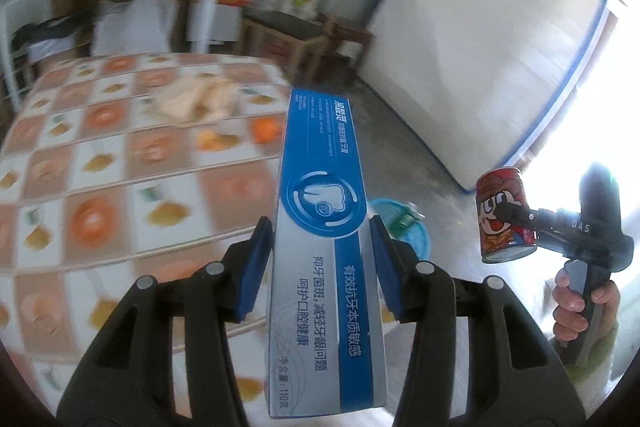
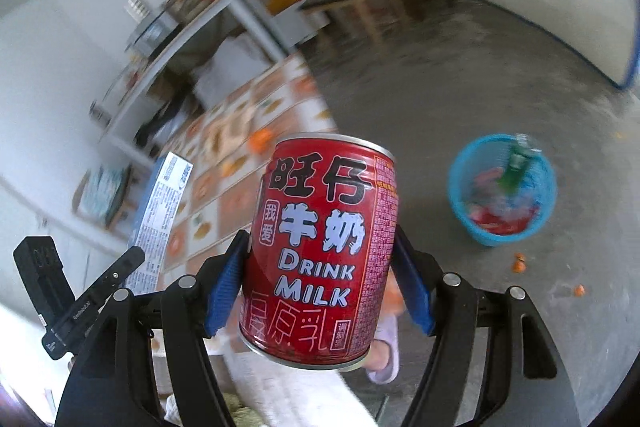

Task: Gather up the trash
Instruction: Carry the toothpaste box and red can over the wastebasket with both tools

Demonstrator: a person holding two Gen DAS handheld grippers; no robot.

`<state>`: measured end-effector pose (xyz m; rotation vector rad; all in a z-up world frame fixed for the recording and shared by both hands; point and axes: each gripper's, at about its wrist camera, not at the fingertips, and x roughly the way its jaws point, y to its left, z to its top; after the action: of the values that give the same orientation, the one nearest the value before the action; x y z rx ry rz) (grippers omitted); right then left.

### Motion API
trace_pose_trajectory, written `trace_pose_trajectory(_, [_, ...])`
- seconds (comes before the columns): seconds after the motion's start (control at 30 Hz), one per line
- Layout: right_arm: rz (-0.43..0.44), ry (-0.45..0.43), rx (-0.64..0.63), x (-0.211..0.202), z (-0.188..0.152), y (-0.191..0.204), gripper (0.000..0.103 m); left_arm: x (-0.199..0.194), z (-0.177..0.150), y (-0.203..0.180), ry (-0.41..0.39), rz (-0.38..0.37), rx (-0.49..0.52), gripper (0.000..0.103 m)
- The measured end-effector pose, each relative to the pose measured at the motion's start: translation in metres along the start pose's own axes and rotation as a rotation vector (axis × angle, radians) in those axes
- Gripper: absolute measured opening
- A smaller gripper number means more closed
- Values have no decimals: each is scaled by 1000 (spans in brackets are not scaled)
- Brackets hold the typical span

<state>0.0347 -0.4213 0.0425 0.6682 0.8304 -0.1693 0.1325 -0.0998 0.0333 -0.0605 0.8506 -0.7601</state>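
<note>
Trash in both claws: my left claw (image 1: 320,263) clamps the toothpaste box (image 1: 320,235), long axis pointing away from me, and my right claw (image 2: 320,279) grips the milk can (image 2: 320,247) upright. Blue basket (image 2: 460,187) sits on the floor ahead, nearer my right side, off the table (image 1: 120,167).

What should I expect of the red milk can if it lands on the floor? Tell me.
The red milk can is a smooth cylinder, so it would probably roll if it missed the blue basket. Its glossy metal looks slippery between the right gripper pads. It looks stiff, though thin walls may dent.
</note>
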Motion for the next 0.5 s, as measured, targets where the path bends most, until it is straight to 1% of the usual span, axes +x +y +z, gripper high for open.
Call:
trace_pose_trajectory(0.1, [-34,-36,88,-16,-3,-43,67,31,14,-35,55,-68,57,47])
trace_pose_trajectory(0.17, [-47,-42,153,-19,-7,-72,67,50,19,-55,93,-102,77,47])
trace_pose_trajectory(0.3, [-68,-28,259,-7,-16,-118,67,108,27,-102,206,-162,134,47])
trace_pose_trajectory(0.33, [-71,-20,293,-1,-19,-133,67,127,28,-113,251,-181,136,47])
trace_pose_trajectory(0.37, [-70,-12,324,5,-21,-145,67,142,27,-122,290,-190,137,47])
trace_pose_trajectory(0.47, [-60,9,408,25,-24,-176,67,193,23,-144,389,-183,140,47])
trace_pose_trajectory(0.5, [-53,19,446,36,-24,-191,68,218,20,-152,438,-175,133,47])
